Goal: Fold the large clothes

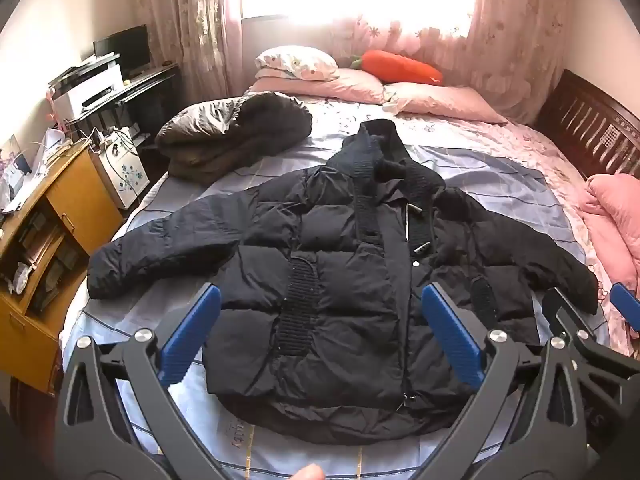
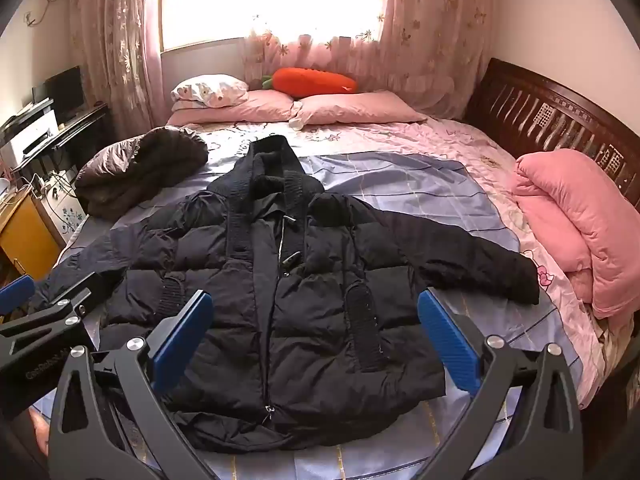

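Both claws held wide open above the near hem of a spread black jacket (image 1: 344, 280).

The left gripper (image 1: 320, 336) and right gripper (image 2: 314, 336) are spread wide, nothing being gripped or touched. The jacket is laid flat, front up, sleeves out, on the bed (image 2: 400, 184). A folded dark coat (image 1: 236, 136) is seen at far left, pink pillows (image 2: 352, 108) and a carrot cushion (image 2: 312, 80) beyond, a pink quilt (image 2: 572, 220) at right.

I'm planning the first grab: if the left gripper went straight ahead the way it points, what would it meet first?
Probably the black puffer jacket lying flat on the bed. The open left gripper frames the jacket's front by the knit pocket strip, though depth is unclear.
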### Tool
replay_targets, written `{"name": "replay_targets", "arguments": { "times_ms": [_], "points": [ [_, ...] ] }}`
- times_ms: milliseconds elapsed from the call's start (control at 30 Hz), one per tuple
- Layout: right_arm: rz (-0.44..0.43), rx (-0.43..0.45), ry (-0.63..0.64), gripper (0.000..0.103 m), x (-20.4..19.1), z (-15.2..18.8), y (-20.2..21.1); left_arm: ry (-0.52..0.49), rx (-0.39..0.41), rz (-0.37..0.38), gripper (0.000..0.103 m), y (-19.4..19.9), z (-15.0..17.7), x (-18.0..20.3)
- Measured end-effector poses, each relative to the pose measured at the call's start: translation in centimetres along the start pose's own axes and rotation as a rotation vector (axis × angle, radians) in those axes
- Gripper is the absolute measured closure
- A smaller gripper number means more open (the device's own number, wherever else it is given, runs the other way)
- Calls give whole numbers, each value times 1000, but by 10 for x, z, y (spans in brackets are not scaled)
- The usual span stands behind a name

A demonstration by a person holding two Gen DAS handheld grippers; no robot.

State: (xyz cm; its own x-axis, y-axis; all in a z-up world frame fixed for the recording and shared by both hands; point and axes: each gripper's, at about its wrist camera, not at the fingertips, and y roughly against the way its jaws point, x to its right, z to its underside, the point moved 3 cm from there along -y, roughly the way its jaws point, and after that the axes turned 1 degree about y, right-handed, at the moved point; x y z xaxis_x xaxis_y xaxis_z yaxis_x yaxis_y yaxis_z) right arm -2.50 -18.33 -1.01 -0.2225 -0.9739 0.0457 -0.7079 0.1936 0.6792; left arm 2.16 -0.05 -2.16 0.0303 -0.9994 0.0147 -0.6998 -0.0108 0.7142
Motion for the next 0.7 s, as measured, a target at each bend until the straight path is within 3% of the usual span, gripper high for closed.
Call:
{"name": "replay_targets", "arguments": {
  "times_ms": [700],
  "points": [
    [-4,-8,-1,1,1,1,-4,1,12,-14,2,0,-2,-1]
  ]
}}
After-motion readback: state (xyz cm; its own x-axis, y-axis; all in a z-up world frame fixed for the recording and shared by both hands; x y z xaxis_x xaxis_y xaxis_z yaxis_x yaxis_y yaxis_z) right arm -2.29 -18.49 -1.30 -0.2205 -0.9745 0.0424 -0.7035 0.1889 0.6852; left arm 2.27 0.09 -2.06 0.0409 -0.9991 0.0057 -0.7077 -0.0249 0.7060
